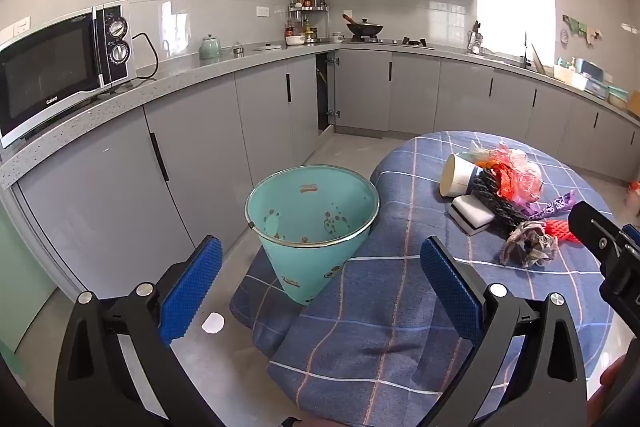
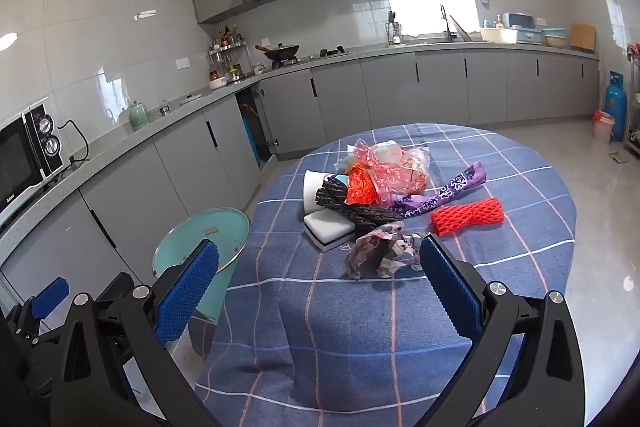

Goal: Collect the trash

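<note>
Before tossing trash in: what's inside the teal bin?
The teal bin looks empty: only printed patterns and some brownish marks show on its inner wall. Its bottom is hidden behind the near rim.

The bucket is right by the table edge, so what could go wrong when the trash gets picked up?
1. The bucket stands below the table edge, so dropped trash might miss it.
2. The rope lies tangled with the plastic bags, so pulling one may drag others off.
3. The crumpled paper is light; open fingers closing might nudge it away.
</note>
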A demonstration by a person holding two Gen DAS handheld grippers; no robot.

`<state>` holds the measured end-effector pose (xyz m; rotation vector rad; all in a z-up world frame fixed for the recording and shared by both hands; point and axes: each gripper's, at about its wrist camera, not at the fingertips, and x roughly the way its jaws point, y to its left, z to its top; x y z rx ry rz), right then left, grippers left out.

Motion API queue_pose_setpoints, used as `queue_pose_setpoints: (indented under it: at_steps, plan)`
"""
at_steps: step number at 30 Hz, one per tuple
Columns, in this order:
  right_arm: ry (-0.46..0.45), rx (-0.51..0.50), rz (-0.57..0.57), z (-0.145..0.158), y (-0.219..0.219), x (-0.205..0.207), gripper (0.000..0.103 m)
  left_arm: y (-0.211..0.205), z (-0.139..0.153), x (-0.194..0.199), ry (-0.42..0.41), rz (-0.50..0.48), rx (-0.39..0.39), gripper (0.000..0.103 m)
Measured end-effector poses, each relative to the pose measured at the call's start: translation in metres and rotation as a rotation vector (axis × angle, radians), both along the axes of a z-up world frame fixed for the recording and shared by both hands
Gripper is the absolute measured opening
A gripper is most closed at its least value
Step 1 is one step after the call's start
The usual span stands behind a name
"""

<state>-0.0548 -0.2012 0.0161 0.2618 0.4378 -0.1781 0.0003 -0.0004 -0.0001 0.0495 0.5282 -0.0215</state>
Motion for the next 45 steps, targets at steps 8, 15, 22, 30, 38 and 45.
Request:
queue_pose_setpoints:
  at_steps: [8, 15, 22, 30, 38, 45]
  plan:
    - [0.003, 0.001, 0.002, 0.0015, -0.0001, -0.0015, 0.099, 0.0089, 0.0052, 0.0009, 0.016, -0.007, -0.035, 0.097]
    - [0.008, -0.003, -0.007, -0.0006, -0.0001, -0.0008, 0.099, 0.0013, 0.0007, -0.0017, 0.003, -0.017, -0.023, 0.097]
    - [0.007, 0.0, -0.012, -0.0003, -0.0022, -0.0023, 0.099, 0.001, 0.0005, -0.0032, 0.002, -0.018, -0.023, 0.097]
    - [0.009, 0.005, -0.013, -0.0018, -0.0041, -0.0035, 0.099, 0.0005, 0.0015, -0.0041, 0.004, -0.016, -0.023, 0.097]
    - [0.011, 0.007, -0.012, -0.0029, -0.0036, -0.0038, 0.099, 0.0004, 0.0021, -0.0043, 0.004, -0.018, -0.022, 0.097]
    - [0.014, 0.011, -0.011, -0.0038, -0.0039, -0.0042, 0.099, 0.0, 0.0017, -0.0046, 0.004, -0.017, -0.023, 0.097]
